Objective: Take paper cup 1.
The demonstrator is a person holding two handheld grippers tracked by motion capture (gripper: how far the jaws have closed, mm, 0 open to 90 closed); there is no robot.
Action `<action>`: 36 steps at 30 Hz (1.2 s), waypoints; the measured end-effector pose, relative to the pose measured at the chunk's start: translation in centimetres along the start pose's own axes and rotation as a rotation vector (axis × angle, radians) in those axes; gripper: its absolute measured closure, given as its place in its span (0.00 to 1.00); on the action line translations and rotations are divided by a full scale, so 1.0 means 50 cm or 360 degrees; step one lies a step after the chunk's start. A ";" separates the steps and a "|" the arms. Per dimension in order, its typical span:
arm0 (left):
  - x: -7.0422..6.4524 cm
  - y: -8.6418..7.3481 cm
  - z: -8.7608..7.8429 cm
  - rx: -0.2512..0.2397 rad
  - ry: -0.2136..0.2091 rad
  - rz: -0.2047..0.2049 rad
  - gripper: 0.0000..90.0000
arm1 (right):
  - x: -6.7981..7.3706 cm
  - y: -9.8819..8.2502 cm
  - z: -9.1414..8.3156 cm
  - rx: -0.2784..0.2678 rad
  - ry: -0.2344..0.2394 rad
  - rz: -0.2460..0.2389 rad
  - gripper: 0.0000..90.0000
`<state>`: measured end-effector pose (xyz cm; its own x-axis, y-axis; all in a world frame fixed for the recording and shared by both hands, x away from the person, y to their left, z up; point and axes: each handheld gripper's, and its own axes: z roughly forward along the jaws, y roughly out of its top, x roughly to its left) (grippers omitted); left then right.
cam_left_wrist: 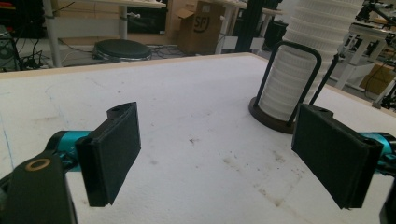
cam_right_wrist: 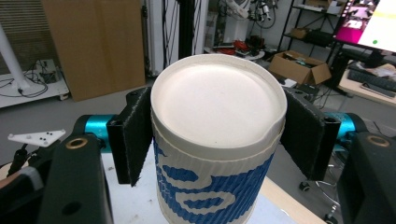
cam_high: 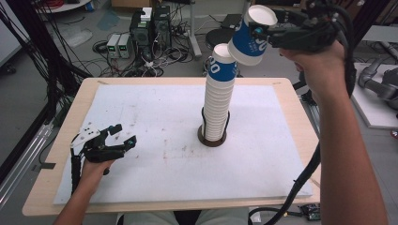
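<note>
Right claw (cam_high: 259, 32) is clamped on one blue-and-white ribbed paper cup (cam_high: 252, 35), jaws squeezing its sides w/ the flat white base facing the right claw's camera (cam_right_wrist: 218, 105). Cup is held tilted in the air, just beside and above the top of the tall stack of nested white paper cups (cam_high: 218, 96); apart from it, so judged mid-transfer, not seated on the stack nor set down. The stack stands upright in a dark round wire-hooped holder (cam_high: 211, 138) mid white foam-covered surface (cam_high: 141, 140). Cup contents: can't tell. Left claw (cam_high: 121, 134) sits low near the surface's left edge, jaws wide apart, holding nothing.
</note>
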<state>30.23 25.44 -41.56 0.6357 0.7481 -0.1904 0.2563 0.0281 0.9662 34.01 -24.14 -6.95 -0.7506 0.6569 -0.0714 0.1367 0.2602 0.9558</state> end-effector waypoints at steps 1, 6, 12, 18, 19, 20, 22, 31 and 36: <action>0.000 0.000 0.000 0.0000 -0.0005 0.0002 0.17 | 0.001 -0.005 -0.010 -0.0001 -0.0009 0.0005 0.35; -0.003 -0.001 0.004 0.0007 -0.0040 0.0011 0.17 | 0.004 -0.047 -0.058 -0.0033 -0.0013 0.0008 0.35; -0.008 0.000 0.006 0.0000 -0.0071 0.0039 0.17 | 0.011 -0.102 -0.095 -0.0013 -0.0021 0.0017 0.35; -0.011 -0.001 0.006 -0.0006 -0.0112 0.0082 0.17 | 0.034 -0.176 -0.103 0.0053 0.0016 0.0002 0.35; -0.012 0.000 0.006 -0.0009 -0.0115 0.0086 0.17 | 0.037 -0.188 -0.102 0.0068 0.0018 0.0003 0.35; -0.012 0.000 0.006 -0.0009 -0.0119 0.0085 0.17 | 0.037 -0.200 -0.099 0.0063 0.0026 -0.0017 0.35; -0.014 0.001 0.005 -0.0022 -0.0122 0.0089 0.17 | 0.045 -0.226 -0.093 0.0098 0.0038 0.0006 0.35; -0.019 0.001 0.003 -0.0014 -0.0135 0.0106 0.17 | 0.060 -0.340 -0.040 0.0161 0.0101 0.0021 0.35; -0.017 0.000 0.004 -0.0011 -0.0134 0.0116 0.17 | 0.062 -0.404 -0.008 0.0156 0.0123 0.0057 0.35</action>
<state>29.84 24.69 -41.44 0.7114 0.6901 -0.1333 0.2026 -0.0197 0.9791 28.67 -27.66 -26.35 -0.7913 0.6114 -0.0119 0.2240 0.3079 0.9247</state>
